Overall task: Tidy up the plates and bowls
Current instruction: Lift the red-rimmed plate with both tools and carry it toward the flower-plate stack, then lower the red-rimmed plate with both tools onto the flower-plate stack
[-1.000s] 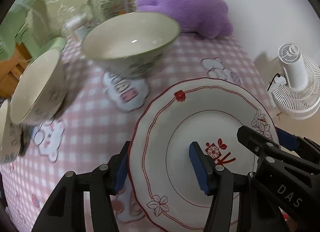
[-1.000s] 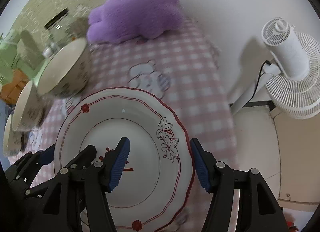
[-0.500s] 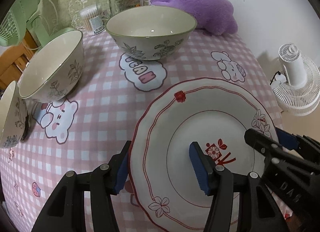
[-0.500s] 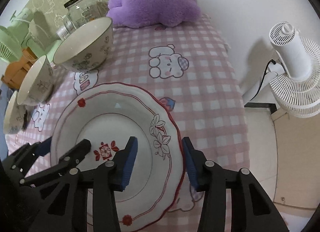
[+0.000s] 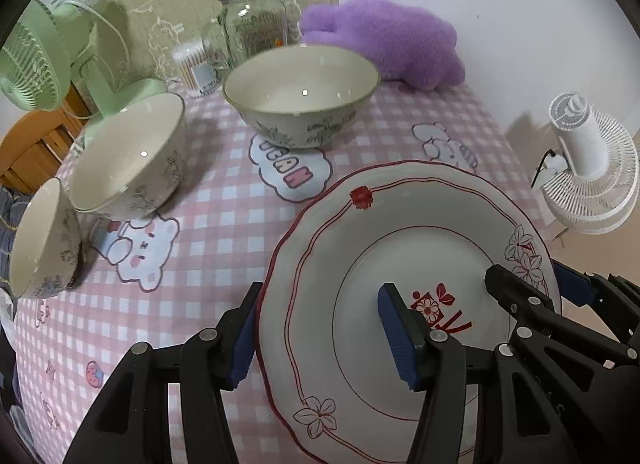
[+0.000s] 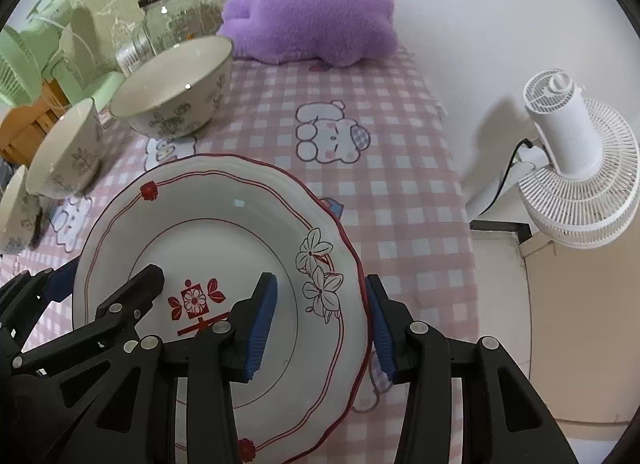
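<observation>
The plate (image 5: 384, 264), white with a red scalloped border and a red floral emblem at its centre, is held between both tools above the right part of the counter (image 5: 224, 232), which carries a pink checked cloth with bear prints. The left hand-held gripper (image 5: 320, 344) straddles the plate's left rim, one blue pad outside the edge and the other over the well; the pads stand at a middling width on either side of the rim, and actual contact cannot be confirmed. The right hand-held gripper (image 6: 320, 328) straddles the opposite rim beside the outlined flowers; its jaws have just been closing around that rim and now sit close on either side of it. Three bowls stand on the cloth apart from the plate: a large bowl (image 5: 300, 95) beyond it, a middle bowl (image 5: 128, 159) to the left, and a small bowl (image 5: 40, 240) at the left edge. Behind them are a glass jar (image 5: 256, 19), a purple plush toy (image 5: 384, 43) and a green fan (image 5: 36, 59). A white fan (image 6: 576, 159) stands off the counter's right side.
</observation>
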The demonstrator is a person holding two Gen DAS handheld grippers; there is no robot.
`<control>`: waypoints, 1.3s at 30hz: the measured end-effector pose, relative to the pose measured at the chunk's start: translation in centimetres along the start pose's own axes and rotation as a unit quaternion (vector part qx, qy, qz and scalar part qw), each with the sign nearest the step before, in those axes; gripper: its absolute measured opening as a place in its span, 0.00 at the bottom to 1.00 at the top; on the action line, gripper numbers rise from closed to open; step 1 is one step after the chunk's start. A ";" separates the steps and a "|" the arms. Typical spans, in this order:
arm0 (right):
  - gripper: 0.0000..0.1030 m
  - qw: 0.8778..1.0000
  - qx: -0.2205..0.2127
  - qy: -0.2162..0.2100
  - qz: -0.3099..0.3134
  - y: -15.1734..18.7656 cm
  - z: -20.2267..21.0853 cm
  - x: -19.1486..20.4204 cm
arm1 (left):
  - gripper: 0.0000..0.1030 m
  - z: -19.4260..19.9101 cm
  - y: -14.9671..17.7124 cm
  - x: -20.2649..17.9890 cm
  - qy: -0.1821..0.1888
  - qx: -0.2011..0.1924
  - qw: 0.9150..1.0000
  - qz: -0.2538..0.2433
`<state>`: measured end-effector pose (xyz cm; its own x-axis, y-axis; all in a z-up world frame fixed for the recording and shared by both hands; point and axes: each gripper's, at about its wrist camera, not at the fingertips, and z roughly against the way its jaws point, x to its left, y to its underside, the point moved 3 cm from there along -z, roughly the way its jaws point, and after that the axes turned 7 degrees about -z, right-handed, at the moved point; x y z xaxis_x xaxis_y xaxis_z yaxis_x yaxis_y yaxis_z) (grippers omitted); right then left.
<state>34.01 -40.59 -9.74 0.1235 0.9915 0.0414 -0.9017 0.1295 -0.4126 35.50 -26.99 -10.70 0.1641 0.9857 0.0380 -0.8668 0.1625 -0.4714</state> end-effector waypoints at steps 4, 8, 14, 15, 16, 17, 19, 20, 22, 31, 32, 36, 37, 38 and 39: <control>0.47 1.000 -0.014 0.002 -0.008 0.2 2.3 0.0 | 0.55 2.4 0.0 0.0 -0.001 -0.015 1.000 -0.002; 0.47 1.000 -0.027 0.002 -0.014 0.7 5.0 0.1 | 0.55 4.5 0.6 0.3 0.007 -0.023 1.000 -0.004; 0.47 0.999 -0.041 0.012 -0.026 2.5 8.1 0.6 | 0.55 7.0 2.7 0.7 0.022 -0.028 0.999 -0.012; 0.47 0.999 -0.042 0.015 -0.027 3.1 8.6 0.7 | 0.55 7.3 3.1 0.8 0.024 -0.028 0.999 -0.012; 0.47 0.999 -0.042 0.016 -0.028 3.5 8.9 0.8 | 0.55 7.5 3.3 0.9 0.026 -0.028 0.999 -0.013; 0.47 0.999 -0.042 0.017 -0.028 3.9 9.2 0.9 | 0.55 7.8 3.9 1.0 0.029 -0.027 0.999 -0.014; 0.47 0.998 -0.041 0.022 -0.029 5.0 9.8 1.1 | 0.55 8.4 4.8 0.9 0.032 -0.028 0.999 -0.019; 0.47 0.998 -0.040 0.024 -0.031 5.7 10.2 1.2 | 0.55 8.6 5.2 0.9 0.033 -0.028 0.999 -0.021; 0.47 0.998 -0.038 0.028 -0.035 6.9 10.7 1.3 | 0.55 9.0 6.3 0.8 0.036 -0.026 0.999 -0.027; 0.47 0.997 -0.026 0.047 -0.059 12.2 12.0 0.6 | 0.55 10.0 11.1 -0.3 0.057 -0.012 0.997 -0.050; 0.47 0.997 -0.024 0.049 -0.060 12.8 12.1 0.4 | 0.55 10.1 11.6 -0.5 0.060 -0.011 0.997 -0.053; 0.47 0.996 -0.018 0.058 -0.068 15.0 12.2 -0.2 | 0.55 10.2 13.3 -1.3 0.067 -0.004 0.996 -0.064; 0.47 0.996 -0.016 0.061 -0.070 15.5 12.3 -0.3 | 0.55 10.2 13.7 -1.5 0.069 -0.002 0.995 -0.068; 0.47 0.995 -0.014 0.063 -0.073 15.9 12.3 -0.5 | 0.55 10.2 14.1 -1.7 0.071 0.000 0.995 -0.071; 0.47 0.995 -0.012 0.064 -0.075 16.4 12.2 -0.6 | 0.55 10.2 14.4 -1.9 0.072 0.001 0.995 -0.074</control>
<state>14.09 -38.93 -5.39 0.3093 0.9509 -0.0116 -0.8589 0.2741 -0.4325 17.87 -26.11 -8.61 0.3556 0.9344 -0.0195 -0.8288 0.3056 -0.4688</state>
